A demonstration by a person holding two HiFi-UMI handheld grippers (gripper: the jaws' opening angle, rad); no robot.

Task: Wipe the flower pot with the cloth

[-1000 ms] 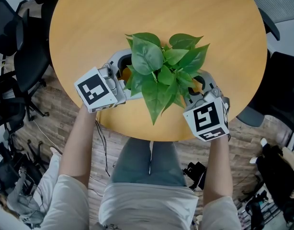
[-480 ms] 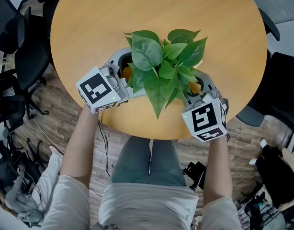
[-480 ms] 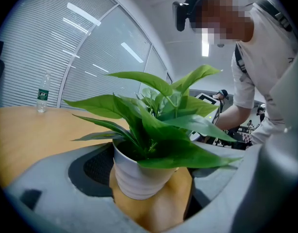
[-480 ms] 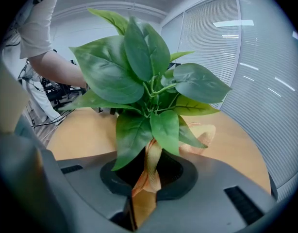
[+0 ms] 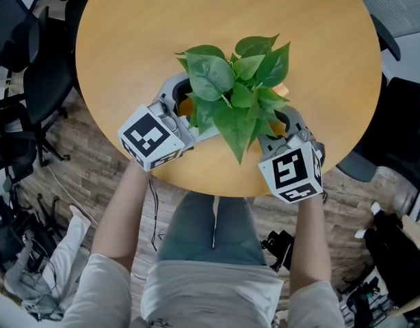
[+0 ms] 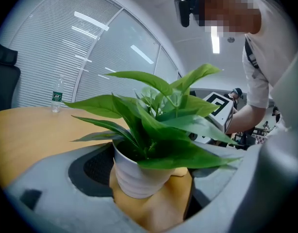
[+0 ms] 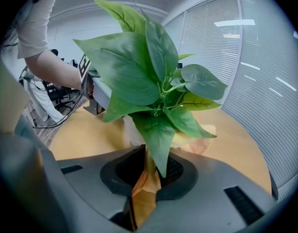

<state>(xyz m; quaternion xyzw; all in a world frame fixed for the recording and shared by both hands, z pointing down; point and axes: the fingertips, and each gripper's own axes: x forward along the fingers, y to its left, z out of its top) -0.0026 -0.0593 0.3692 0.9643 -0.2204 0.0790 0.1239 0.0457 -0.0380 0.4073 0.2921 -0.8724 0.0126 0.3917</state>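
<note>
Right gripper [image 7: 144, 178]: jaws together, pinching a fold of orange cloth [image 7: 145, 191] at lower centre of its view. The cloth runs up from the pinch toward the pot. A paler corner lies on the counter [image 7: 86, 135] right of centre, behind the leaves.

Left gripper [image 6: 151, 183]: jaws apart to the pot's width and clamped on the white pot [image 6: 139, 176], at lower centre of its view. Cloth is bunched under the pot and against its right side. Contact on that side is covered by cloth and leaves, so it is hard to confirm.

Leaves [image 5: 234, 94]: a broad green spread at centre of the head view, hiding the pot there altogether. Only slivers of orange show beneath. In the right gripper view the pot shows only as a pale strip behind the leaves.

Both grippers sit at the lower edge of the round wooden counter, one on each side of the plant. Their jaw tips are lost under the foliage in the head view.

Bottle [image 6: 56, 101]: small, at far left of the left gripper view; label unreadable.

Chair [image 5: 32, 80]: dark, cut off at the left edge of the head view.
</note>
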